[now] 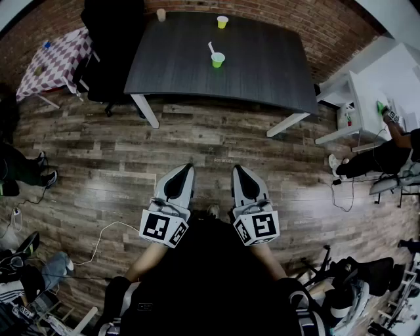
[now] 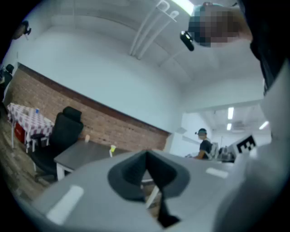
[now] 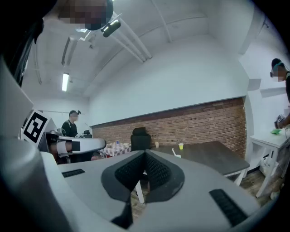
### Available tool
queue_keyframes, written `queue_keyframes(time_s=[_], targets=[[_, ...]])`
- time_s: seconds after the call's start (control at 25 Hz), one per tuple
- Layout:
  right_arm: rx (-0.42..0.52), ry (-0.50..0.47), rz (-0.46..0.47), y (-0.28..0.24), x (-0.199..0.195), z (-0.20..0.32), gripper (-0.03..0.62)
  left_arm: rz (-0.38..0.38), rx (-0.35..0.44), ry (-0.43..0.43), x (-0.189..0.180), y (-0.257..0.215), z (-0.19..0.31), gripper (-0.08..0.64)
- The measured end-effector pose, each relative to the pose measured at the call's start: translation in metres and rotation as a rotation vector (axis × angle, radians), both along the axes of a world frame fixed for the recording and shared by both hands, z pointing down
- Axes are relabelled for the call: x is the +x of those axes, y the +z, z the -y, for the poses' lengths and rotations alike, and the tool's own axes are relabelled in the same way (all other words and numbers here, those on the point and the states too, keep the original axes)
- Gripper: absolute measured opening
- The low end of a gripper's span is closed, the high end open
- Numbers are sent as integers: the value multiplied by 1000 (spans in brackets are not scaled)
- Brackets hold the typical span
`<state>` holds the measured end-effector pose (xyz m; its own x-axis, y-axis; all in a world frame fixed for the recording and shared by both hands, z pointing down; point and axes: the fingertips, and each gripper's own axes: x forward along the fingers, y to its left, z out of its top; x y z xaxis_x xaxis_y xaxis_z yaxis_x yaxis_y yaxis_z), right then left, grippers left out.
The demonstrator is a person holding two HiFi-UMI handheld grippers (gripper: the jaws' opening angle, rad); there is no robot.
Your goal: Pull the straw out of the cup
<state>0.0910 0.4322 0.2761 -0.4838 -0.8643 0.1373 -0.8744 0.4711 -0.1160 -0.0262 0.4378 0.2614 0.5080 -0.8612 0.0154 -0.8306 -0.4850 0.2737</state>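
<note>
We hold both grippers low and close to our body, above the wooden floor and well apart from the worktop. The left gripper has its jaws together. In the left gripper view the two dark pads meet along one line, with nothing between them. The right gripper is just beside it. Its jaws are pressed together in the same way and are also empty. Both grippers point forward, side by side, towards the worktop.

The cup is green and stands upright near the middle of the dark worktop, far from both grippers. The white straw stands in the cup and, in the head view, leans to the left over the rim. A yellow cup stands further back on the same worktop, apart from the green one. A pale cup sits near the far left corner. A black chair stands at the worktop's left end.
</note>
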Motion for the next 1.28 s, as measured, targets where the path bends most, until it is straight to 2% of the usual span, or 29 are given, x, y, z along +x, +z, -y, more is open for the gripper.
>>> queue_keyframes(time_s=[0.64,1.0,1.28], targets=[[-2,26,5,-6,-19,5,5,-13,7,10,-21,-2,5,4],[2,78,-4,-6,-47,11,5,-6,18,14,-66,0,10,4],[15,114,-10,-5,-69,13,5,-8,35,69,-88,1,7,4]])
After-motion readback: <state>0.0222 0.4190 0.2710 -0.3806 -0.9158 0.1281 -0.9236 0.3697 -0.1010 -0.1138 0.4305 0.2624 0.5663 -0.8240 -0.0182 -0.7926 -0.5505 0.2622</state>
